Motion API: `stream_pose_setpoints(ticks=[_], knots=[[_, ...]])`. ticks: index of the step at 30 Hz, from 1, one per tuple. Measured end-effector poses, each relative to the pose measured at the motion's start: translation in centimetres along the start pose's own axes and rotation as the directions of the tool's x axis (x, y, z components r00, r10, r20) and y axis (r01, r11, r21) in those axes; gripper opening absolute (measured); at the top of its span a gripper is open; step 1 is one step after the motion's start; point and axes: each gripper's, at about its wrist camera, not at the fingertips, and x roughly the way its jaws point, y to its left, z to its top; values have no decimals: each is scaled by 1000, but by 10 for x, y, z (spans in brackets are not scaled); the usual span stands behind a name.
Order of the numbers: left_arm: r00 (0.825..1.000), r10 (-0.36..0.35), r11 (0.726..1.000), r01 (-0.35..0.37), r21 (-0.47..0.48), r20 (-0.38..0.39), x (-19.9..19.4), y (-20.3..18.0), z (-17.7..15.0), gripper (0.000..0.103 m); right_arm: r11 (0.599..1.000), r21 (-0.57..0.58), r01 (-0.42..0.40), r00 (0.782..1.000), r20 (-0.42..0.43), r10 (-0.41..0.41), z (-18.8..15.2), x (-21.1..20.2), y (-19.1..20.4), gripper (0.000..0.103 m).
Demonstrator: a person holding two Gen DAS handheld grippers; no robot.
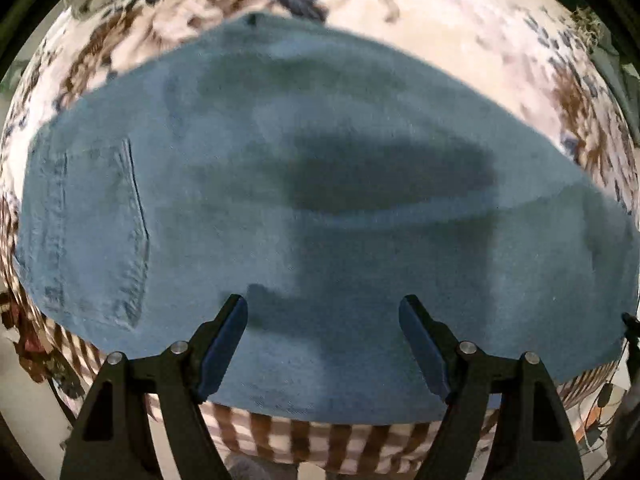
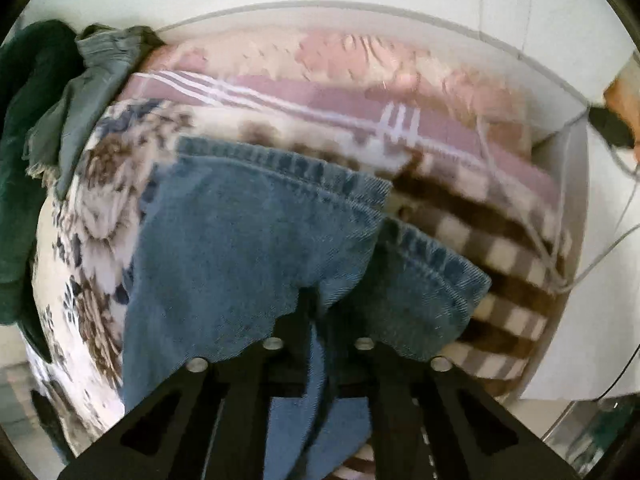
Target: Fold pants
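Blue denim pants (image 1: 320, 200) lie spread over a patterned blanket and fill the left wrist view, with a back pocket (image 1: 100, 232) at the left. My left gripper (image 1: 323, 312) is open and empty just above the denim near its front edge. In the right wrist view my right gripper (image 2: 316, 312) is shut on the pants (image 2: 248, 248) near the leg ends. The hemmed cuffs (image 2: 304, 176) hang over the fingers and hide the tips.
A floral blanket (image 2: 92, 208) with a brown-and-white checked border (image 2: 500, 280) covers the surface. A dark green garment (image 2: 28, 152) and a grey cloth (image 2: 92, 92) lie at the far left. White cables (image 2: 540, 248) trail at the right by a white wall.
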Motion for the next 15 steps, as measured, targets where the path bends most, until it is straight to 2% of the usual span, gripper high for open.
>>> stream_pose_setpoints(ticks=[3,6,9,11,13,15], knots=[[999,13,1000,-14,-12,-36,5,7,-9,77,995,-91,30,997,68,-24,-8,-32,6,4],[998,30,999,-31,-10,-53,11,15,-17,77,995,-81,55,996,77,-48,-12,-47,-7,4],[998,25,1000,-26,-16,-58,19,20,-23,77,994,-47,95,995,24,-94,-12,-36,-30,4],[998,19,1000,-20,-16,-63,30,19,-15,79,998,-5,68,995,-75,-68,-11,-19,-49,5],[998,22,1000,-23,-4,-64,41,18,-4,92,999,31,34,995,-100,-31,-6,-18,-57,14],[998,8,1000,-8,-1,-60,51,20,2,103,999,33,33,996,-80,-30,0,-27,-58,28]])
